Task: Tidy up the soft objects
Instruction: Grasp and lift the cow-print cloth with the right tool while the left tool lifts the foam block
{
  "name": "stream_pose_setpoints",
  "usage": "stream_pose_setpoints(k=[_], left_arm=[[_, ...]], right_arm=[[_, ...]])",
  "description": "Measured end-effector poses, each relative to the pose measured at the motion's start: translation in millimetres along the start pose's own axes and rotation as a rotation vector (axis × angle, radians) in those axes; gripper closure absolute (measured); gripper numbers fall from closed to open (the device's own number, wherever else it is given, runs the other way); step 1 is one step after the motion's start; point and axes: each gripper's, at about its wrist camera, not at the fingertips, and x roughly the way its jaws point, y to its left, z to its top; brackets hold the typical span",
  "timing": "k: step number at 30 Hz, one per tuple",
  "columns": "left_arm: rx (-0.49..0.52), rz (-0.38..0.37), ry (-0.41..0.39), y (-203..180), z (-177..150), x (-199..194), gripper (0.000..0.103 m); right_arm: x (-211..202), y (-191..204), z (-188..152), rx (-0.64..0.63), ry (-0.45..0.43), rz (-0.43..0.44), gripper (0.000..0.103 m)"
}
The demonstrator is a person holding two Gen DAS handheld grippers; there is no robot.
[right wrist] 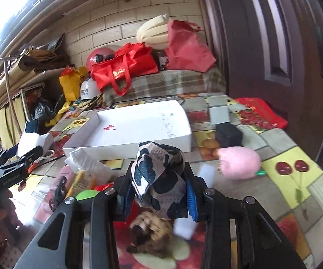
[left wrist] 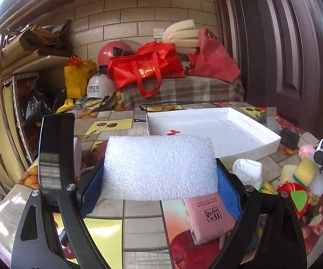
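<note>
Daylight blows out white at ten o'clock in both views, fisheye bending darkens the rims, and the right view's foreground smears.

white tray (right wrist: 179,132) interior open, black box (right wrist: 228,134) beside it, toys crowding near edge

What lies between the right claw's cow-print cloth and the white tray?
In the right wrist view, a bare strip of fruit-pattern tablecloth separates the cow-print cloth, pinched in the right claw, from the white tray.

Pink plush (right wrist: 239,162) blurred, brown toy (right wrist: 151,233) (tool-hidden)
</note>
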Motion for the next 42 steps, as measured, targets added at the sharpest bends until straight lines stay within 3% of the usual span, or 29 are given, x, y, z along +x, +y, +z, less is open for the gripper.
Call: stream_pose_setpoints(k=[7,10,15,19,21,27,29,32,36,39,42], left_arm=[[-0.013,-0.026,-0.025,-3,11,19,0.013],[-0.012,-0.075,-0.020,-6,15,30,0.013],[-0.068,-0.056,-0.028,2,22,43,0.013],[-0.085,-0.022,-0.037,9,26,52,0.013],[-0.084,-0.012,-0.039,11,27,57,0.013],[-0.112,0.008,-0.028,14,37,83,0.013],[-0.106,-0.024,-0.016,12,40,91,0.013],[-0.064,-0.069,0.025,1,43,106,0.013],[-0.055,-0.094,0.062,-6,46,120,0.013],[-0.065,-0.097,0.080,-5,46,123,0.013],[-0.078,-0.092,0.095,-2,45,124,0.013]], right_arm=[[17,-2,11,0.036,-0.004,-0.015,0.064],[28,4,12,0.041,0.026,0.071,0.064],[37,25,18,0.046,-0.027,0.109,0.064],[54,19,31,0.022,-0.072,-0.022,0.064],[59,2,38,0.016,-0.099,-0.106,0.064],[76,-51,49,0.106,-0.110,-0.251,0.064],[73,-52,44,0.116,-0.116,-0.227,0.063],[72,-30,33,0.048,-0.103,-0.126,0.062],[91,4,26,-0.012,-0.003,0.025,0.062],[104,31,33,-0.074,-0.001,0.018,0.062],[123,34,42,-0.054,0.011,-0.016,0.062]])
